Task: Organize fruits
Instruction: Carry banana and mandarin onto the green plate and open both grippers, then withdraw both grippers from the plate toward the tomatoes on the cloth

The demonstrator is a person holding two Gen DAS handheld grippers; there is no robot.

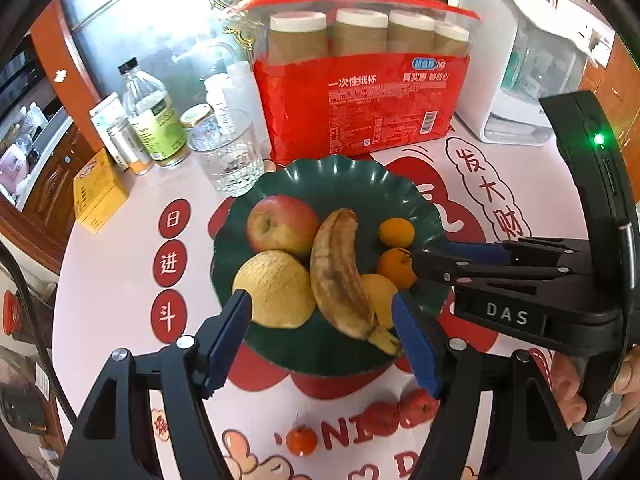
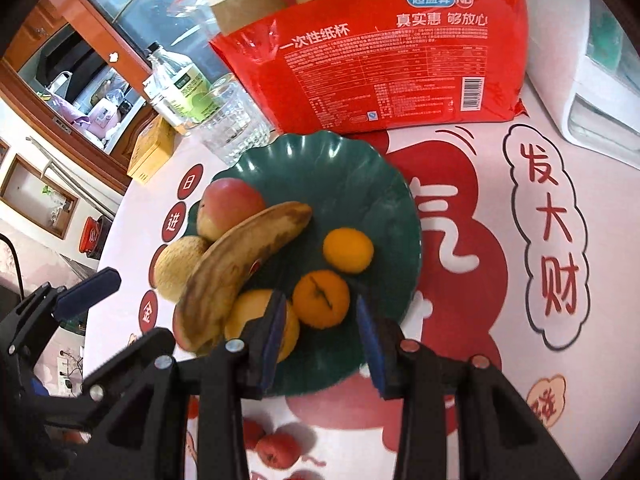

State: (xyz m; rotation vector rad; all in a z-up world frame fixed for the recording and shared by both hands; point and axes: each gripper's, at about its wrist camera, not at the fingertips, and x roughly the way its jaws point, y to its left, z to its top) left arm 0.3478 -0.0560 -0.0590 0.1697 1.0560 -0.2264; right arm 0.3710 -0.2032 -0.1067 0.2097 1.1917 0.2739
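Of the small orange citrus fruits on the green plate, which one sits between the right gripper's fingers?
The small orange mandarin with the dark stem mark, framed by the open right gripper. The smoother, paler orange fruit lies farther away on the green scalloped plate.

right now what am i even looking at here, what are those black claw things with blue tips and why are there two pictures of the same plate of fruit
They are two hand-held grippers, each carrying a camera looking along its fingers. One picture comes from the left gripper, the other from the right gripper. Both are open and hold nothing. On the patterned table sits a green plate with an apple, a pear, a banana and three oranges, one between the right gripper's fingers. Behind stand a glass, a bottle and a red pack of paper cups.
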